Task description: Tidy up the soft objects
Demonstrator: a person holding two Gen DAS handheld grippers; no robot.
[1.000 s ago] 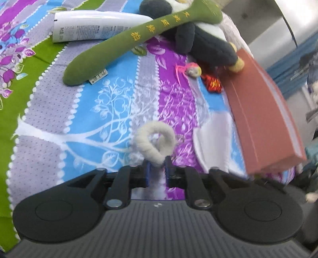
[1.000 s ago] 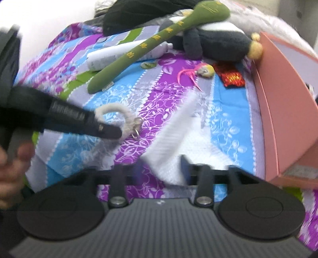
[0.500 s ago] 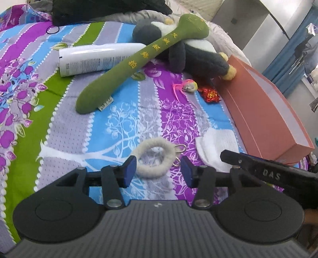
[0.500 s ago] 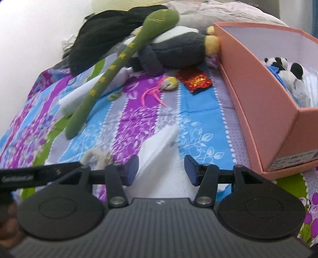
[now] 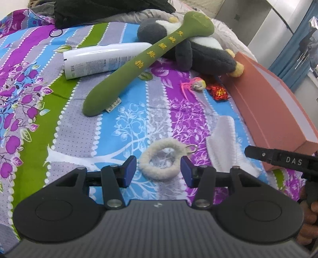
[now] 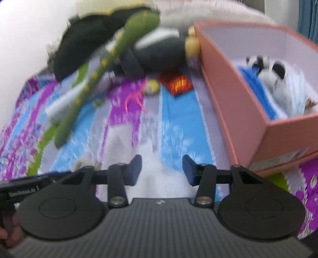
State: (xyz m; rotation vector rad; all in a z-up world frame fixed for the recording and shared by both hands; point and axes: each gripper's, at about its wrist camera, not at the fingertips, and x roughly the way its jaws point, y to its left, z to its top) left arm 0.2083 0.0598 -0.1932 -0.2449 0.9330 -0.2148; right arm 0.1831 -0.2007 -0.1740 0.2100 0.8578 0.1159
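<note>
A fuzzy white ring (image 5: 165, 143) with a metal clasp lies flat on the striped bedspread (image 5: 65, 135), just ahead of my left gripper (image 5: 158, 171). That gripper is open and its pads do not touch the ring. To the ring's right lies a white cloth (image 5: 224, 146). In the blurred right wrist view the same cloth (image 6: 159, 158) sits between the jaws of my right gripper (image 6: 162, 168), which are closing. Its pads do not visibly press on the cloth. A pink box (image 6: 228, 95) at the right holds a panda toy (image 6: 274, 73) and blue fabric.
A long green plush (image 5: 143, 63) leans over a grey penguin plush (image 5: 202, 53) and a white bottle (image 5: 99, 59). A pink-feathered trinket (image 5: 196, 84) and a red packet (image 5: 218, 92) lie near the box (image 5: 268, 111). A black garment (image 5: 109, 10) is at the back.
My left gripper has let go of the fuzzy ring and opened; the ring now lies flat. The right gripper rolled and shifted toward the box, with its jaws narrowing over the white cloth.
</note>
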